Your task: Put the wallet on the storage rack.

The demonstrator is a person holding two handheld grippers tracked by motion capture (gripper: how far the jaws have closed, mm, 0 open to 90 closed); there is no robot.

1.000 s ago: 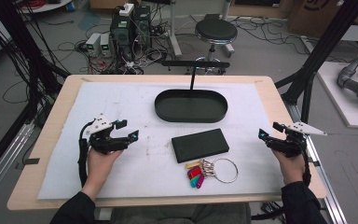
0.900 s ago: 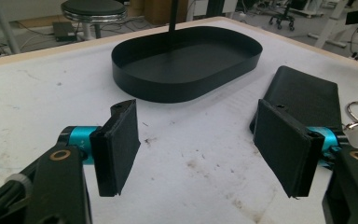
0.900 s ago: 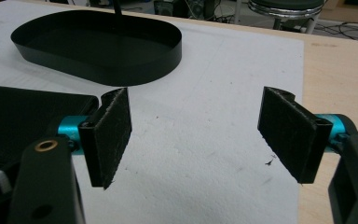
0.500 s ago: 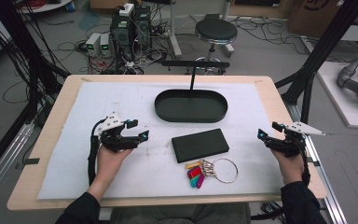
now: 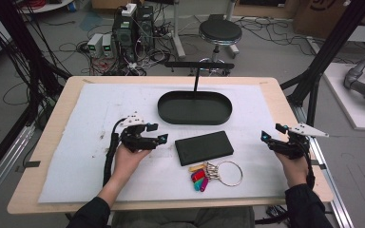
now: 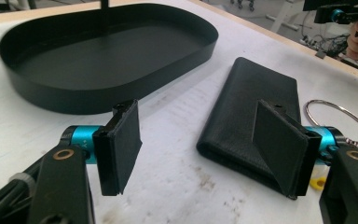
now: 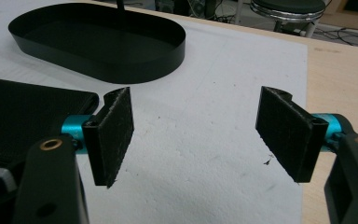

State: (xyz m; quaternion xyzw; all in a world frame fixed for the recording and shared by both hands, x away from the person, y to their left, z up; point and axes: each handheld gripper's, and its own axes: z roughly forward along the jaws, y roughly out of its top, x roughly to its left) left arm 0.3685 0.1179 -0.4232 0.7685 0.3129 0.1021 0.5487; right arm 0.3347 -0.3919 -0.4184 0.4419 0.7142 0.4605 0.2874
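Left gripper [image 5: 154,133] is held unclenched at nine o'clock of the black wallet [image 5: 204,147]; right gripper [image 5: 269,139] likewise spread, at three o'clock.

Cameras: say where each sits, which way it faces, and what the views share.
High view: above the table, looking down; both forearms, left gripper, right gripper.
Left gripper view: on that gripper, facing the wallet and oval tray; open jaws.
Right gripper view: on that gripper, facing the white mat; open jaws.
Shared: tray and wallet.
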